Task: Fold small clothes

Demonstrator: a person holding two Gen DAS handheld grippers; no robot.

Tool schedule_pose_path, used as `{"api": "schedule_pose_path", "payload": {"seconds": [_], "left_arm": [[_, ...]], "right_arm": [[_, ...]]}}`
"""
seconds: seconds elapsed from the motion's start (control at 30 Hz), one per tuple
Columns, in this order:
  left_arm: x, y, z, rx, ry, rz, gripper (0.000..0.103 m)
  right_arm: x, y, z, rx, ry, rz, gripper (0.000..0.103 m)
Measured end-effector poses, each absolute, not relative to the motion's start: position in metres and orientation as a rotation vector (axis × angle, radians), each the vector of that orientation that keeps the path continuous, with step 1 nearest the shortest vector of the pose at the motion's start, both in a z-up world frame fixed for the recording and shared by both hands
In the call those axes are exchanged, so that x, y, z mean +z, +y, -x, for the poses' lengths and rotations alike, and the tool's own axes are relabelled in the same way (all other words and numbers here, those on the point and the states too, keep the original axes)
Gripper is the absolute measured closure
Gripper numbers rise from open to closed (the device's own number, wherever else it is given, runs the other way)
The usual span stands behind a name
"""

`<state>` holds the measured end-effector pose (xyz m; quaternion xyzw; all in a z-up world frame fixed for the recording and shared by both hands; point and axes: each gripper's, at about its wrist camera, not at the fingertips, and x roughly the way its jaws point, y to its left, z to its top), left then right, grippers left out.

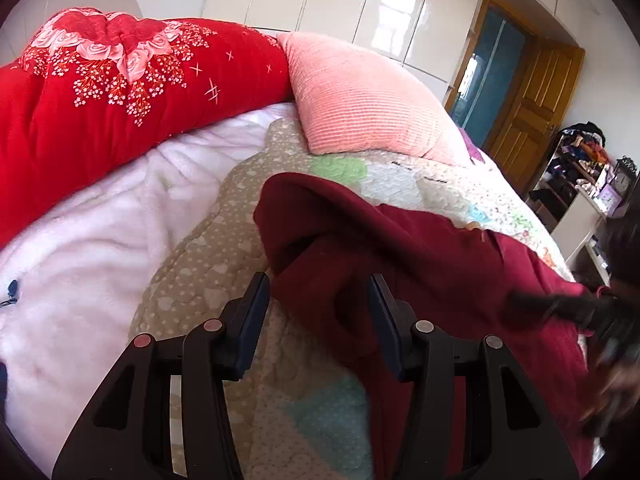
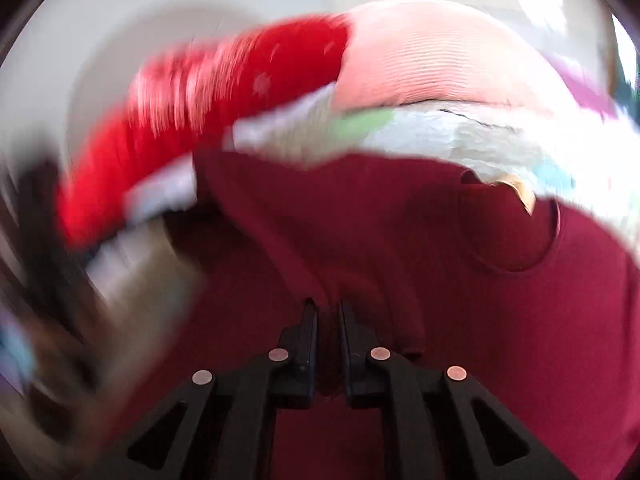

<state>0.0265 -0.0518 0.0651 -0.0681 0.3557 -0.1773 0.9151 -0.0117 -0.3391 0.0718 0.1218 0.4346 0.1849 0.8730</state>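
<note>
A dark red shirt (image 1: 432, 256) lies rumpled on the patchwork quilt (image 1: 208, 280) of a bed. My left gripper (image 1: 318, 284) is open over the shirt's left folded edge, with cloth between the jaws but not gripped. In the right wrist view the same shirt (image 2: 440, 280) fills the lower frame, its round neck opening (image 2: 508, 232) at the right. My right gripper (image 2: 328, 312) is shut on a fold of the shirt. This view is motion-blurred. The right gripper shows as a dark blur in the left wrist view (image 1: 576, 312).
A red floral duvet (image 1: 100, 92) and a pink ribbed pillow (image 1: 368, 100) lie at the bed's far side. A white fleece blanket (image 1: 80, 248) lies at left. A wooden door (image 1: 532, 112) and a cluttered shelf (image 1: 580, 176) stand at right.
</note>
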Motion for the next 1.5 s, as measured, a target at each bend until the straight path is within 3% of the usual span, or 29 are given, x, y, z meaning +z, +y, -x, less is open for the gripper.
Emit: {"api": "schedule_pose_path", "payload": {"seconds": [0.1,0.17,0.27,0.3,0.33,0.43,0.6,0.67,0.7,0.73,0.8,1.0,1.07,1.1,1.2,1.33,1.5], "left_arm": [[0.067,-0.058,-0.028,-0.403,0.708,0.142,0.051],[0.067,-0.065,-0.032,-0.415,0.692,0.125,0.044],[0.058,-0.073,-0.044,-0.419,0.706,0.13,0.043],[0.054,-0.073,-0.048,-0.43,0.722,0.148,0.043],[0.052,-0.073,-0.051,-0.44,0.74,0.164,0.043],[0.052,-0.076,-0.051,-0.478,0.762,0.153,0.056],[0.053,-0.084,-0.045,-0.477,0.757,0.1,0.057],[0.051,-0.083,-0.047,-0.473,0.764,0.106,0.057],[0.05,-0.082,-0.048,-0.471,0.77,0.117,0.057],[0.049,-0.08,-0.049,-0.47,0.774,0.127,0.057],[0.048,-0.077,-0.051,-0.47,0.785,0.147,0.057],[0.044,-0.075,-0.053,-0.468,0.803,0.165,0.057],[0.044,-0.076,-0.053,-0.473,0.806,0.16,0.057],[0.044,-0.076,-0.052,-0.482,0.809,0.155,0.057],[0.049,-0.077,-0.049,-0.556,0.814,0.143,0.057],[0.064,-0.077,-0.039,-0.734,0.787,0.157,0.057],[0.067,-0.095,-0.026,-0.846,0.787,0.1,0.057]], "right_arm": [[0.116,-0.382,0.014,0.47,0.785,-0.512,0.094],[0.136,-0.4,0.015,0.501,0.729,-0.614,0.094],[0.161,-0.418,0.021,0.559,0.649,-0.733,0.094],[0.167,-0.42,0.023,0.57,0.633,-0.745,0.094],[0.177,-0.423,0.029,0.583,0.613,-0.758,0.101],[0.197,-0.431,0.038,0.588,0.573,-0.762,0.102],[0.202,-0.435,0.049,0.407,0.623,-0.537,0.101],[0.179,-0.413,0.048,0.304,0.734,-0.384,0.096],[0.168,-0.404,0.051,0.309,0.762,-0.348,0.084],[0.153,-0.389,0.058,0.341,0.797,-0.312,0.06],[0.132,-0.369,0.066,0.37,0.832,-0.267,0.041],[0.046,-0.315,0.068,0.363,0.964,0.122,0.041],[0.041,-0.322,0.064,0.357,0.929,0.101,0.06],[0.047,-0.335,0.054,0.34,0.929,0.006,0.096],[0.073,-0.371,0.04,0.344,0.869,-0.248,0.1],[0.145,-0.432,0.053,0.447,0.644,-0.551,0.1],[0.191,-0.496,0.064,0.413,0.529,-0.71,0.1]]}}
